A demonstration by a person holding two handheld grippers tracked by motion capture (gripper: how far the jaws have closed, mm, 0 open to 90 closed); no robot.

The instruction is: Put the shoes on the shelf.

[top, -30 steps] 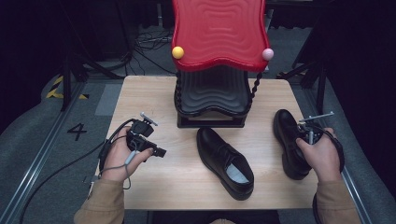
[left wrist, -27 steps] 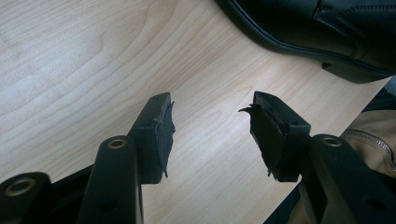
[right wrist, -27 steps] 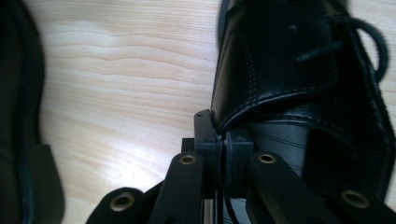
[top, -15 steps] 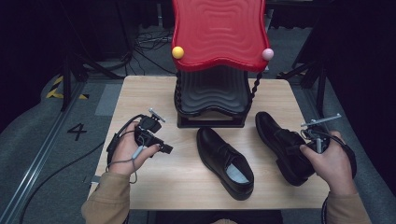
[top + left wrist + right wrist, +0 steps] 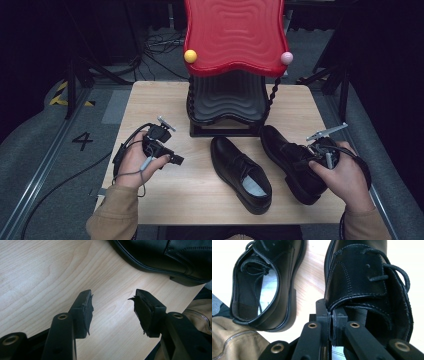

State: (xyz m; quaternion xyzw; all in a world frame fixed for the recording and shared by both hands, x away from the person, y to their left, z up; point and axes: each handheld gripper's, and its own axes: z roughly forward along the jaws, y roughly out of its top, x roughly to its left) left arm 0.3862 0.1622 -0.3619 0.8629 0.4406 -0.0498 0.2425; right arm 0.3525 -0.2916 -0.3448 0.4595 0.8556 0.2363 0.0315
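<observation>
Right gripper (image 5: 331,315): fingers are pinching shut on the collar edge of the right shoe (image 5: 292,162). Left gripper (image 5: 112,312): fingers are standing wide apart, holding nothing, over bare desk (image 5: 150,100); the left shoe (image 5: 240,172) is lying just beyond them. Risk: the thin leather grip may slip, dropping the shoe. Since the earlier frame, the gripped shoe has swung toward its mate, nearing the red rack (image 5: 232,40).

Two black shoes lie on the surface (image 5: 200,190): one (image 5: 241,173) near the middle, the other (image 5: 291,161) to its right. One rack (image 5: 227,102) stands at the back, with one red top (image 5: 234,35) bearing two balls, one yellow (image 5: 190,56) and one pink (image 5: 286,58). Two hand-held grippers are out, the left (image 5: 172,159) and the right (image 5: 306,156).
</observation>
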